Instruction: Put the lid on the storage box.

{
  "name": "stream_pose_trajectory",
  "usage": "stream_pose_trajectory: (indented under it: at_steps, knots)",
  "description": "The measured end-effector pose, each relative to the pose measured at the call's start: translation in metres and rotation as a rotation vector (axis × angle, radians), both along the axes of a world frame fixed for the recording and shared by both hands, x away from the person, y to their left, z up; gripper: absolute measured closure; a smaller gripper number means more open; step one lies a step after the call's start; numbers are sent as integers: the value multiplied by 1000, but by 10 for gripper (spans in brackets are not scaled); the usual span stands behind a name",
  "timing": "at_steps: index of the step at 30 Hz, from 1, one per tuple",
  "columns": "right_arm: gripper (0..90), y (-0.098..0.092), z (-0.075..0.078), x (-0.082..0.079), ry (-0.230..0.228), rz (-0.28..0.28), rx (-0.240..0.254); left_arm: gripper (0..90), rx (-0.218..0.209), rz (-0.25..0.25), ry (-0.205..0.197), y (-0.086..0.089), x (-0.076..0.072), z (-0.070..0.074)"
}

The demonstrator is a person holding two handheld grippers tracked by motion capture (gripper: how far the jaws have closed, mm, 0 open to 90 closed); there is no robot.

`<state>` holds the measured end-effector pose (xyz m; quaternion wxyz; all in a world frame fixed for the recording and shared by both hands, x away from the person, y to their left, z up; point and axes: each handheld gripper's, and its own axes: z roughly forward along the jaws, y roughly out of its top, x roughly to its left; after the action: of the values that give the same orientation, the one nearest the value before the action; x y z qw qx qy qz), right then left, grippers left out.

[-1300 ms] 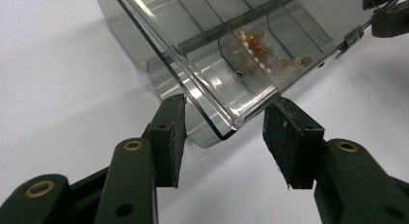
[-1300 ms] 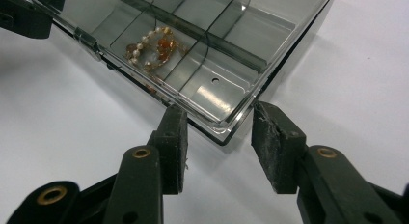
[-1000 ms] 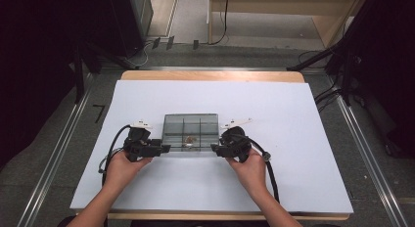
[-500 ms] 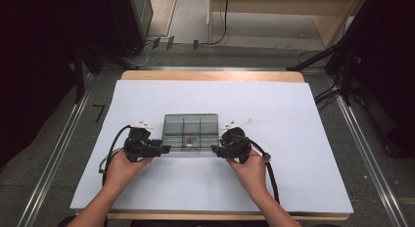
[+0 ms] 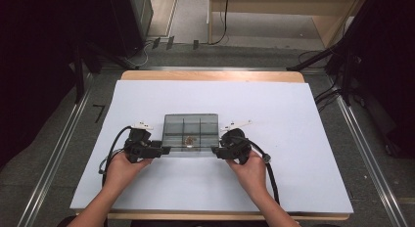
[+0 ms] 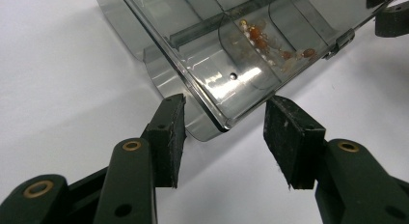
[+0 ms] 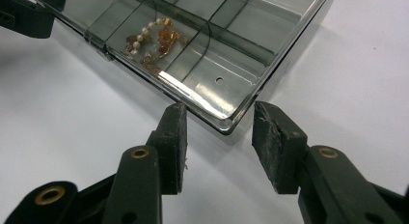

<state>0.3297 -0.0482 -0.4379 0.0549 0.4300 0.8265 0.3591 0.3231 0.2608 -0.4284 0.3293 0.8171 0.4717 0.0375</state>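
- Lying flat on the white sheet that covers the bench [image 5: 303, 119], the smoky clear plastic compartment box [image 5: 191, 131] sits near the middle of the sheet, closer to the person's edge, with its lid down.
- Running left to right across the bench, its long axis is only a little longer than its depth; the front edge with the small clasp [image 6: 341, 40] faces the person.
- Resting in the middle front compartment is a tangle of pearl and amber bead jewellery [image 7: 153, 43]; the other compartments look empty.
- Flanking the box, the left gripper [image 6: 224, 132] stands open with its pads on either side of the front left corner, and I judge neither pad is pressing on it.
- Mirroring it, the right gripper [image 7: 219, 142] is also open around the front right corner, with a gap at each pad.
- Closing on rounded corners is the main risk: the smooth plastic could squirt out from between the pads, or the box could skid away across the sheet.
- Squeezing one side before the other would likely twist the box about the other corner.
- Lifting unevenly could tip the beads to one end, or spring the clasp if the lid flexes.
- Framing all this, both hands [image 5: 122, 168] rest low at the near edge.
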Motion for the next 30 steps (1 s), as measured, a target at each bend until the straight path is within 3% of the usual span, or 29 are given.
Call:
stream_pose_trajectory:
  at_steps: [30]
  knots:
    - [568,-1,1,-1,14,9,8,482,-1,-1,11,1,-1,2]
